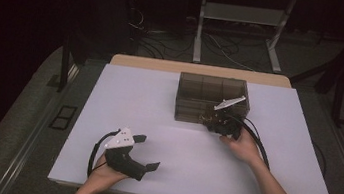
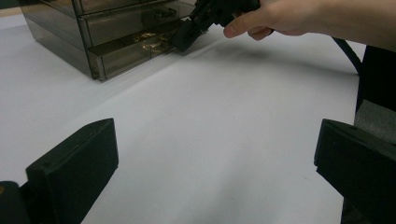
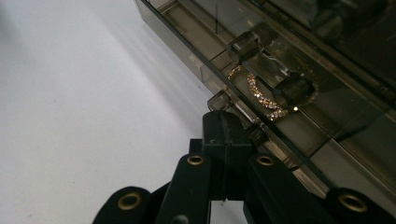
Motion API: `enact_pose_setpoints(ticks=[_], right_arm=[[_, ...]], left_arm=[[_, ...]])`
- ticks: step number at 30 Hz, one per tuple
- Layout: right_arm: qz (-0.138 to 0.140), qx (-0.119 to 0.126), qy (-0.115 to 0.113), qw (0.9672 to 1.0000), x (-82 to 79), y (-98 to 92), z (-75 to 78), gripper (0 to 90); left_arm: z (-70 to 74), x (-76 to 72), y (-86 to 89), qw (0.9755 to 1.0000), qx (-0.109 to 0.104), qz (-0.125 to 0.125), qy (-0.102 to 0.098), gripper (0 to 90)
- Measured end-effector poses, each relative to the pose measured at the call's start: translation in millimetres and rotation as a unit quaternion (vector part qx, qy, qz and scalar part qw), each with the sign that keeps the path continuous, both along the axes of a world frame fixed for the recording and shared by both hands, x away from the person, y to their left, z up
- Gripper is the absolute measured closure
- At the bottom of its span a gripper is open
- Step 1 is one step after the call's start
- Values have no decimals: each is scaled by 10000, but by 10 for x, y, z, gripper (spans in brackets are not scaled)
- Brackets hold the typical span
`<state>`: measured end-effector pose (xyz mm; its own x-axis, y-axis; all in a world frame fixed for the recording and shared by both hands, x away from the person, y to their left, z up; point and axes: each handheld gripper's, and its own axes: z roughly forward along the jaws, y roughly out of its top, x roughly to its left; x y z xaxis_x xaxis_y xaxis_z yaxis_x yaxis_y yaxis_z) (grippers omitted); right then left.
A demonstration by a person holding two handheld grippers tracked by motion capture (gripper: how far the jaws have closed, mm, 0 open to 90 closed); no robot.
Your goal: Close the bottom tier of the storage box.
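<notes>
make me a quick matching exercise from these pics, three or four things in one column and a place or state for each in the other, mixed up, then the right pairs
Things:
1. left gripper
2. right gripper
3. sparkly bracelet
4. smoky drawer box

Places or states:
A. lies inside a see-through drawer
B. jaws wide apart, nothing between them, over bare table
C. stands at the far middle of the table
D. jaws pressed together, tips at the drawer's front edge

Pairs: 1-B, 2-D, 3-A, 4-C
</notes>
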<state>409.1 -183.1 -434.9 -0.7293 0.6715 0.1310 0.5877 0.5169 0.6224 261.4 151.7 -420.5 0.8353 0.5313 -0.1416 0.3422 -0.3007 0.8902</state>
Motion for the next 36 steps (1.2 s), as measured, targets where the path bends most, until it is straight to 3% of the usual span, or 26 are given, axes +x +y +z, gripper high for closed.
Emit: enact_pose_setpoints(ticks=[28,36], right_arm=[[-187,22,-20,9998,81,11,-9,890],[-60,202,28,9998,14,11,61,809]], left_arm=[[4,2,19,10000,-16,16,-4,0],[5,-6,18,10000,-25,16,-2,0]])
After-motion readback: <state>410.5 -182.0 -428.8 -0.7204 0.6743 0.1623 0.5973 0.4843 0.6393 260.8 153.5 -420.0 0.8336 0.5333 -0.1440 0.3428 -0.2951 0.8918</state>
